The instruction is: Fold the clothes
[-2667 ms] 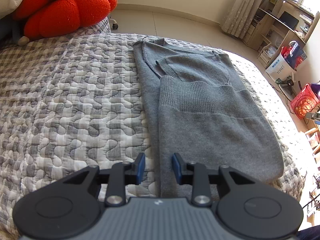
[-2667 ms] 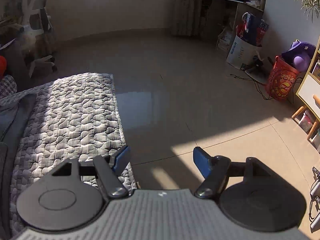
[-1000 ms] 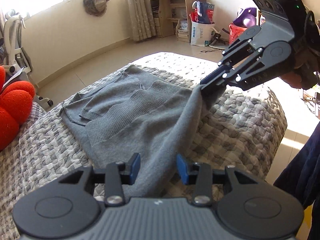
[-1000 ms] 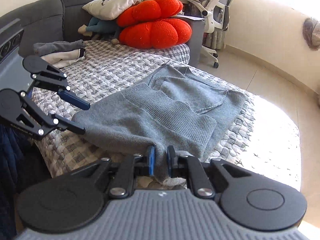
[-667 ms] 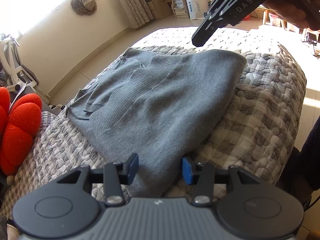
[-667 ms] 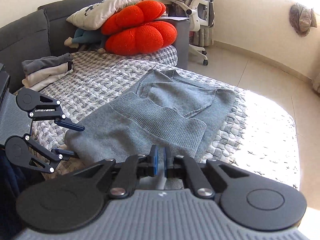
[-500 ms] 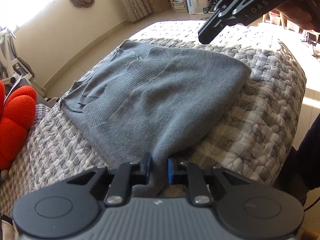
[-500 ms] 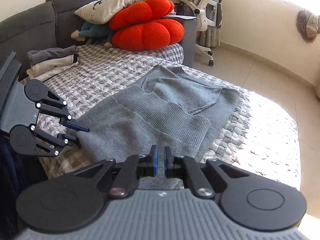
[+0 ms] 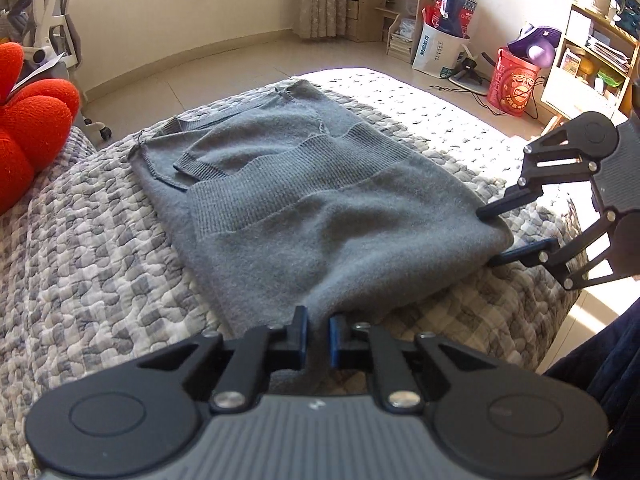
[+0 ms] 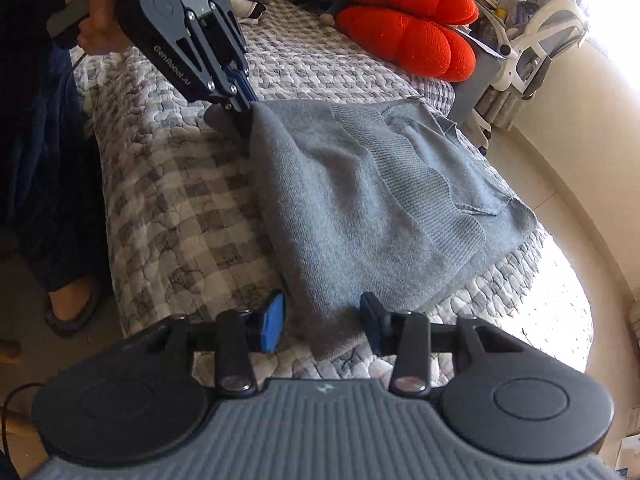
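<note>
Grey sweater (image 9: 316, 216) spread on the quilted bed (image 9: 80, 240), already folded lengthwise with sleeve and ribbed band lying over the body; neckline toward the far end, folded lower edge nearest both cameras.

Left gripper (image 9: 318, 334) at the near corner of that edge; jaws clenched on a pinch of the grey knit, blue pads pressed to the cloth from both sides; seen from the right wrist view as the left gripper (image 10: 244, 100) clamped on the upper corner, fabric drawn up slightly off the quilt and hanging in a soft slope below it.

Right gripper (image 10: 322, 320) at the other corner of the same edge; jaws released and spread wide, blue fingers (image 10: 272, 322) either side of the drooping corner without closing on it; from the left wrist view, the right gripper (image 9: 500, 234) with one finger above and one below the cloth's edge, tips just at the fabric.

Red cushion (image 10: 408, 36) at the head of the bed, well apart from the sweater; white office chair (image 10: 540, 52) beyond the bed; red basket (image 9: 516, 84) and white bag (image 9: 436, 50) on the floor by the shelves.
</note>
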`<state>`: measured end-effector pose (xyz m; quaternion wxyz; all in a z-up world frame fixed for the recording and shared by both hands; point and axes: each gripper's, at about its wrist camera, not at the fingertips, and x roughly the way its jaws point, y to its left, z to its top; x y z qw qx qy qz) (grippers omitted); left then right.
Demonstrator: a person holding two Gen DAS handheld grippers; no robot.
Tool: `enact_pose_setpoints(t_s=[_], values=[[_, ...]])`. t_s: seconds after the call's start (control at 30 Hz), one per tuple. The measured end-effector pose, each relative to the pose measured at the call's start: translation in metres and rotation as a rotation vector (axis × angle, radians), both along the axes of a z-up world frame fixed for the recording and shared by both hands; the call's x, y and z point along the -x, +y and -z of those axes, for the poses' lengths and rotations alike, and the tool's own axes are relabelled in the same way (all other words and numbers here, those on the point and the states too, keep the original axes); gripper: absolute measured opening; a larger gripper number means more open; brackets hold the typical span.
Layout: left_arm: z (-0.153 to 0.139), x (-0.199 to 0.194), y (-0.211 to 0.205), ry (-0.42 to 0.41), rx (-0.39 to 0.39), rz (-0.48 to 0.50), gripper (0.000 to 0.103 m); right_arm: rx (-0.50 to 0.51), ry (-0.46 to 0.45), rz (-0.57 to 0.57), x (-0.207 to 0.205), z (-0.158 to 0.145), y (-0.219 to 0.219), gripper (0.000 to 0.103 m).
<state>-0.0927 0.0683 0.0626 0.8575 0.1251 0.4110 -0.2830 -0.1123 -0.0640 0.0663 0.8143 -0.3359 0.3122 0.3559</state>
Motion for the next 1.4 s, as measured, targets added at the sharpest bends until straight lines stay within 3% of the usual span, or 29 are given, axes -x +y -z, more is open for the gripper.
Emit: enact_pose_setpoints(t_s=[0.03,0.07,0.17,0.3,0.43,0.57,0.73,0.83,0.9,0.97,1.03,1.07,1.1,1.27,1.4], values=[[-0.001,0.000,0.001,-0.002,0.006,-0.002,0.010,-0.016,-0.005,0.011,-0.001,-0.003,-0.003,0.021],[-0.003,-0.001,0.001,-0.007,0.011,-0.005,0.010,-0.031,-0.011,0.022,-0.002,-0.006,-0.005,0.013],[-0.010,0.000,0.003,-0.039,0.018,-0.015,0.009,-0.094,-0.063,0.061,-0.002,-0.020,-0.012,0.010],[-0.032,0.005,0.000,-0.168,-0.008,-0.022,0.009,-0.182,-0.165,0.115,-0.005,-0.047,-0.021,0.010],[-0.062,-0.007,-0.002,-0.269,-0.003,-0.050,0.009,-0.196,-0.266,0.152,-0.020,-0.067,-0.018,0.010],[-0.086,-0.038,-0.014,-0.392,-0.076,-0.077,0.009,-0.204,-0.373,0.195,-0.052,-0.087,-0.011,0.010],[-0.102,-0.115,-0.032,-0.434,-0.117,-0.129,0.009,-0.166,-0.441,0.270,-0.126,-0.090,-0.003,0.010],[-0.087,-0.177,-0.038,-0.360,-0.103,-0.204,0.012,-0.170,-0.417,0.355,-0.188,-0.076,0.001,0.010],[-0.070,-0.219,-0.025,-0.249,-0.017,-0.322,0.021,-0.173,-0.373,0.452,-0.230,-0.058,0.003,0.014],[-0.059,-0.237,-0.001,-0.179,0.072,-0.459,0.030,-0.121,-0.359,0.526,-0.252,-0.038,0.006,0.021],[-0.053,-0.236,0.024,-0.134,0.189,-0.528,0.051,-0.153,-0.346,0.570,-0.252,-0.031,-0.001,0.044],[-0.050,-0.233,0.033,-0.106,0.240,-0.530,0.056,-0.190,-0.322,0.583,-0.252,-0.033,-0.009,0.059],[-0.047,-0.230,0.040,-0.081,0.268,-0.532,0.056,-0.226,-0.296,0.596,-0.252,-0.035,-0.017,0.063],[-0.017,-0.218,0.044,0.061,0.329,-0.576,0.058,-0.456,-0.097,0.755,-0.248,-0.045,-0.054,0.063],[0.000,-0.212,0.025,0.118,0.297,-0.569,0.058,-0.530,0.054,0.835,-0.233,-0.041,-0.059,0.063]])
